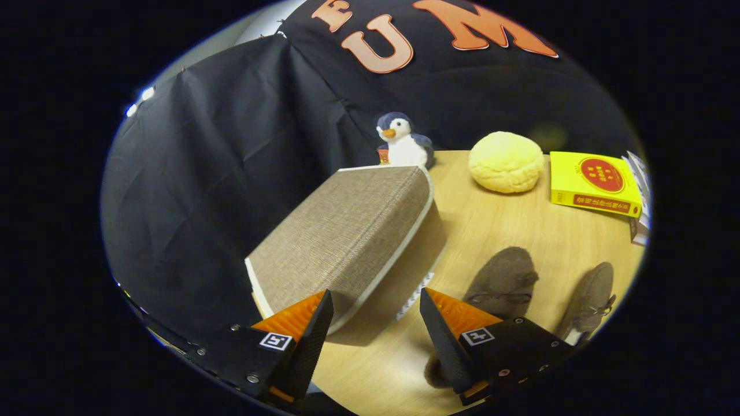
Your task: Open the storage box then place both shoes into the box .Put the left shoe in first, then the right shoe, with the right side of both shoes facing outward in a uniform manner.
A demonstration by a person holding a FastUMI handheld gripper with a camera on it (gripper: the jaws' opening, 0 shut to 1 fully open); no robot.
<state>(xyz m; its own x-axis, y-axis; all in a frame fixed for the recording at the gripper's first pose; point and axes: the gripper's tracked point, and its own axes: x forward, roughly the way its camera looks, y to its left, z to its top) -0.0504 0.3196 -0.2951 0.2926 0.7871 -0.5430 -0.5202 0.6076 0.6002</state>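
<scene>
I hold the gripper [376, 329] with its fingers wide apart and nothing between them, and the near corner of the storage box [347, 237] lies just ahead, closer to the left finger. Its fabric lid [341, 231] seems tilted, long axis running away toward the plush penguin [402, 141]. The two brown shoes [503, 280] lie beyond the right finger on the wooden table [520, 225], toes pointing away.

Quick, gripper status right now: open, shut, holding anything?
Gripper: open, holding nothing; its fingers straddle the near edge of the storage box lid, not pressing on it.
</scene>
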